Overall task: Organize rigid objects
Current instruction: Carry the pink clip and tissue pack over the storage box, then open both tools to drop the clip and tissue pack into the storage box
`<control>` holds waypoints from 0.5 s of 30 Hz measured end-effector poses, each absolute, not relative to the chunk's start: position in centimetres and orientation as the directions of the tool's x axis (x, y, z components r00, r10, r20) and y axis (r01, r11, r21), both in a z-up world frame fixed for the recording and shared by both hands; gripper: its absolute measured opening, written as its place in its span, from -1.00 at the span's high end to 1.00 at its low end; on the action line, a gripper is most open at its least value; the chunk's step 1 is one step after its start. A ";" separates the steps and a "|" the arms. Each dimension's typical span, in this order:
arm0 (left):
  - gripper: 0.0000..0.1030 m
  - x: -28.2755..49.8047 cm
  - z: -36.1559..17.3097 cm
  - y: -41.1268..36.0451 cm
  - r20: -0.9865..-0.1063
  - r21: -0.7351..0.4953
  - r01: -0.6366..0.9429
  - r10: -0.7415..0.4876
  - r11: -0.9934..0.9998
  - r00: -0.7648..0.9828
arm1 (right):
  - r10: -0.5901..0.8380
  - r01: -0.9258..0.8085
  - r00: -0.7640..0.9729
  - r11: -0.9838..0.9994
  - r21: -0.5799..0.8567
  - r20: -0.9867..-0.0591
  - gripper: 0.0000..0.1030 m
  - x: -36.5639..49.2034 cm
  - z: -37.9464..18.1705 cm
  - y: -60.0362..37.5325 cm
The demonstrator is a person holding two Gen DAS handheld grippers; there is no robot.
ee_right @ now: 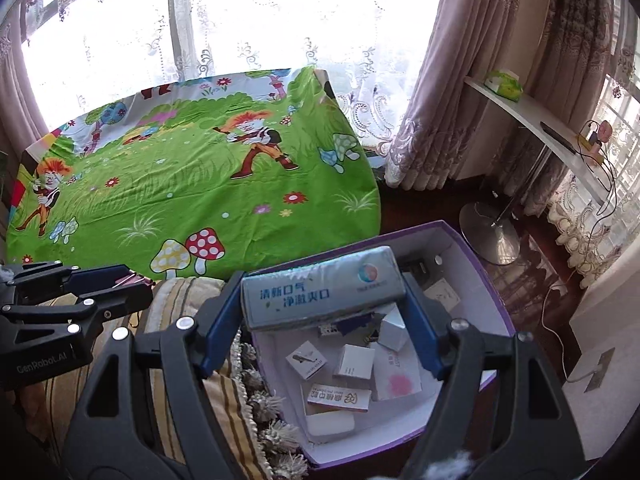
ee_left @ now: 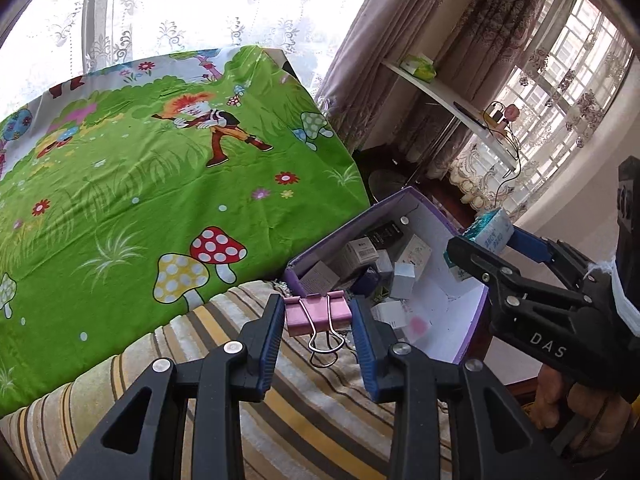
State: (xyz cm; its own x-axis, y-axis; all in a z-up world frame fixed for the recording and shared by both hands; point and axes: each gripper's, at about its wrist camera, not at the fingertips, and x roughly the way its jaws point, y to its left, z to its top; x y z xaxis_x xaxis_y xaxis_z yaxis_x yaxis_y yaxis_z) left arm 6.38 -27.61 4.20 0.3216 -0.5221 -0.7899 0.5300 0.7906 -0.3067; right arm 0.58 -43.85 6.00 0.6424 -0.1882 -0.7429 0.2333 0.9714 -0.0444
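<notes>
left wrist view: the left gripper (ee_left: 319,322) is nearly closed, pinching a pink binder clip (ee_left: 318,315) above the striped cushion (ee_left: 280,420), just beside the purple box (ee_left: 472,332). right wrist view: the right gripper (ee_right: 324,300) is clamped, jaws fairly wide, on a long grey carton (ee_right: 320,288) held over the box, where several small cartons (ee_right: 354,362) already lie. the green cartoon sheet (ee_right: 180,184) looks bare, so these two items seem the last to go in.
</notes>
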 end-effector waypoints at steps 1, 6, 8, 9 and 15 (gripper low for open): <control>0.31 6.2 4.1 -28.5 -0.790 -0.312 0.537 -0.528 0.784 0.311 | -0.205 0.260 0.639 0.965 -0.042 -0.742 -0.49 0.2 5.9 -44.7; 0.30 5.8 3.5 -32.1 -0.796 -0.323 0.573 -0.544 0.753 0.266 | -0.257 0.356 0.616 0.934 -0.028 -0.745 -0.49 -1.3 5.4 -48.1; 0.26 5.7 3.4 -33.2 -0.799 -0.321 0.584 -0.544 0.746 0.257 | -0.274 0.383 0.605 0.923 -0.029 -0.748 -0.50 -1.6 5.2 -49.1; 0.14 5.6 3.3 -33.6 -0.799 -0.319 0.590 -0.545 0.742 0.254 | -0.278 0.393 0.600 0.919 -0.027 -0.750 -0.51 -1.7 5.2 -49.4; -0.27 4.9 3.5 -34.0 -0.809 -0.283 0.598 -0.522 0.749 0.271 | -0.277 0.414 0.601 0.910 -0.005 -0.750 -0.69 -2.6 4.9 -50.2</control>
State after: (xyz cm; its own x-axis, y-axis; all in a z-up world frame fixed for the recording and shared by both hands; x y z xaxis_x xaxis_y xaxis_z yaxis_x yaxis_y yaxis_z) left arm 4.92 -34.02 3.47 0.2707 -0.5219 -0.8089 0.5985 0.7494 -0.2833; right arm -2.57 -50.23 4.94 0.6006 -0.2771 -0.7500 0.4140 0.9103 -0.0048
